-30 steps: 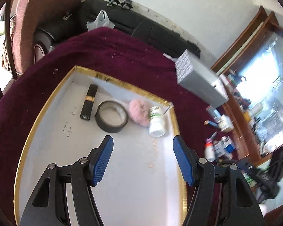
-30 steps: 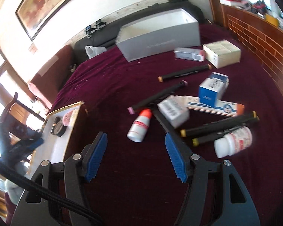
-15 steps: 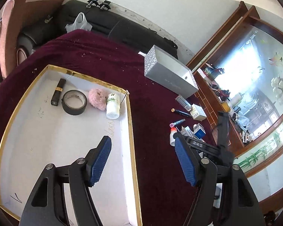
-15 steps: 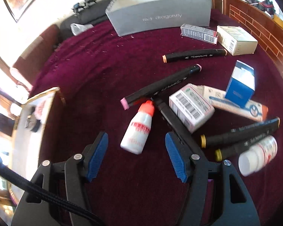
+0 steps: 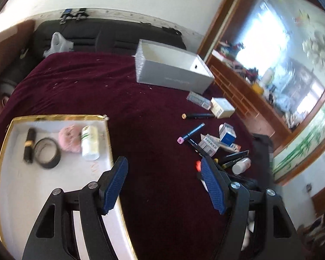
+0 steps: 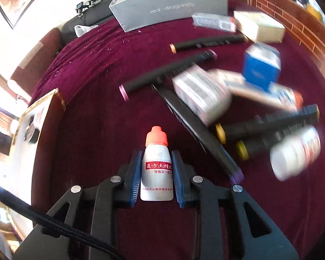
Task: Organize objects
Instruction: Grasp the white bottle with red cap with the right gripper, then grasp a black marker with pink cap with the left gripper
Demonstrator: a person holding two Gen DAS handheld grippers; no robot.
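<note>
Far left, on the dark red cloth (image 5: pixel 86 91), a gold-edged tray (image 5: pixel 54 117) holding a roll of tape (image 5: pixel 47 153), a pink puff (image 5: pixel 69 138) and a white bottle (image 5: pixel 90 143). Over its right edge, left gripper (image 5: pixel 164 184) — gaping, nothing between. Further right, among markers and boxes, right gripper (image 6: pixel 156 174) just closed — clamped on a small orange-capped bottle (image 6: pixel 157 169).

You are working over a deep maroon cloth (image 6: pixel 97 69), napped like velvet, matt, flecked with pale lint towards its far edge. The small bottle (image 6: pixel 157 169) is showing smooth white plastic, a printed label and an orange-red cap. The right gripper (image 6: pixel 156 173) pads are reading as ribbed blue rubber on matt black plastic arms with bright metal pins. The tray (image 5: pixel 54 117) is presenting a glossy gold rim and a matt white floor. The grey box (image 6: pixel 169 6) is looking like matt card.
</note>
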